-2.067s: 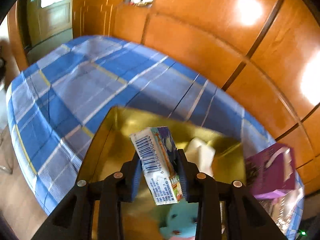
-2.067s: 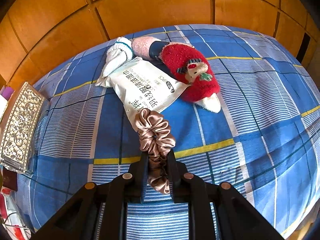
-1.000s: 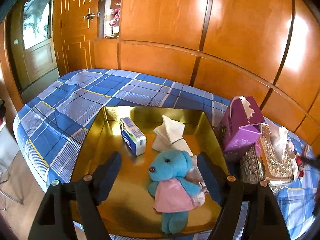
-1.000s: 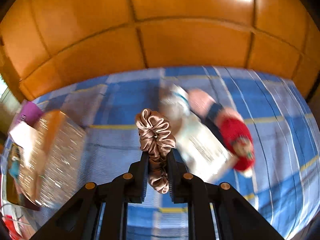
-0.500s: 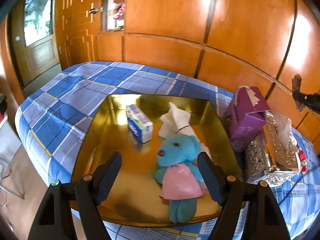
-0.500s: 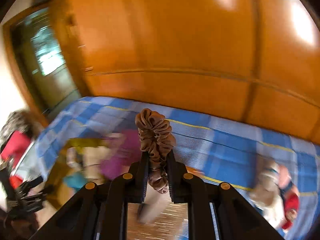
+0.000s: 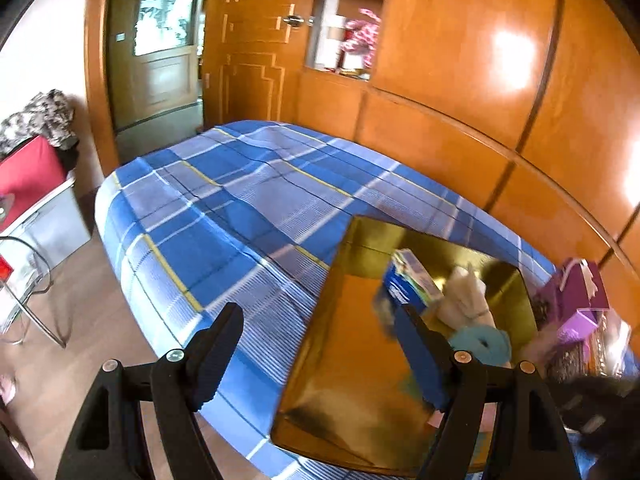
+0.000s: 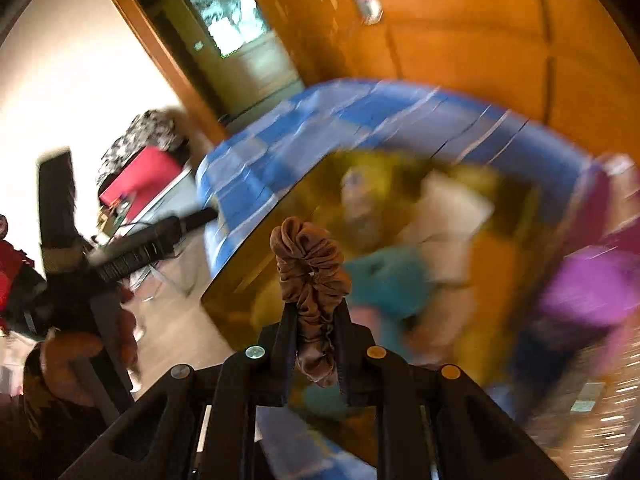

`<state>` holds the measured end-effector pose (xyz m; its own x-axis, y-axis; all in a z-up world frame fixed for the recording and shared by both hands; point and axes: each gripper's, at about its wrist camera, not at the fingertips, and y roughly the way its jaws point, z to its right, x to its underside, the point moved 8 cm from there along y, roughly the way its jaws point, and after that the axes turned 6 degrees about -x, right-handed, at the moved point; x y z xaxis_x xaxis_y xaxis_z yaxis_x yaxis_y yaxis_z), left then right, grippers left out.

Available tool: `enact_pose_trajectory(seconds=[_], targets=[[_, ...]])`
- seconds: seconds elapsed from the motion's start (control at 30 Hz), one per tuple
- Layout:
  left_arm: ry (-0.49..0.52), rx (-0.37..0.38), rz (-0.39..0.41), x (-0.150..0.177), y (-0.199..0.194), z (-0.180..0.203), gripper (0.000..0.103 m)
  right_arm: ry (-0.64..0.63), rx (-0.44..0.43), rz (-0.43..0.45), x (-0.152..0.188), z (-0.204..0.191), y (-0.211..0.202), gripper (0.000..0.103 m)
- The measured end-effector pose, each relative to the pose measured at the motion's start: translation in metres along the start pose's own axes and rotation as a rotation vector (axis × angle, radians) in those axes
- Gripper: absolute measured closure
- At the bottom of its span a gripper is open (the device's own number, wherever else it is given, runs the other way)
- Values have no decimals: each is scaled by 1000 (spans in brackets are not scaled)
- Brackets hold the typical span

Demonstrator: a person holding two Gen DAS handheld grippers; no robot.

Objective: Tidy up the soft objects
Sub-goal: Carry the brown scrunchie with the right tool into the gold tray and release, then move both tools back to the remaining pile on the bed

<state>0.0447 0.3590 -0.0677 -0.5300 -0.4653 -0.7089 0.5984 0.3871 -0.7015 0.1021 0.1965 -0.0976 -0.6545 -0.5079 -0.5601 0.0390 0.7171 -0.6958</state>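
Note:
My right gripper (image 8: 314, 312) is shut on a brown satin scrunchie (image 8: 310, 268) and holds it in the air over the near edge of the gold tray (image 8: 236, 280); this view is blurred. My left gripper (image 7: 320, 332) is open and empty, above the tray's left edge. The gold tray (image 7: 352, 360) lies on the blue plaid bed (image 7: 224, 216). In it are a small blue carton (image 7: 408, 284), a white cloth (image 7: 466, 296) and a teal plush toy (image 7: 482, 342), partly hidden by my right finger.
A purple tissue box (image 7: 576, 300) and an ornate silver box (image 7: 600, 344) stand right of the tray. Wooden wall panels (image 7: 460, 100) run behind the bed. A door (image 7: 164, 48), a red-topped bin (image 7: 32, 176) and a glass side table (image 7: 24, 280) are on the left.
My right gripper has swung left with the scrunchie, from the bed's right side to over the gold tray. My left gripper let go of the carton earlier, pulled back and turned left.

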Motion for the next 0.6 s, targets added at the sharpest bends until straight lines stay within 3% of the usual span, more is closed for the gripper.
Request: enact_pose_trajectory(seconds=[0.1,0.23,0.4,0.6], targets=[[-12,1,5,-1,-2,-6,25,29,16,-33,5,2,35,80],[-1,12,9,-1,-4,-2,24,78,56,-74,13,11,55,59],[21,25,10,2,-5,10,24,83,66,-40,18,12,36,56],[65,63,25,7,-17,32,22,47,167,29,24,14,4,55]])
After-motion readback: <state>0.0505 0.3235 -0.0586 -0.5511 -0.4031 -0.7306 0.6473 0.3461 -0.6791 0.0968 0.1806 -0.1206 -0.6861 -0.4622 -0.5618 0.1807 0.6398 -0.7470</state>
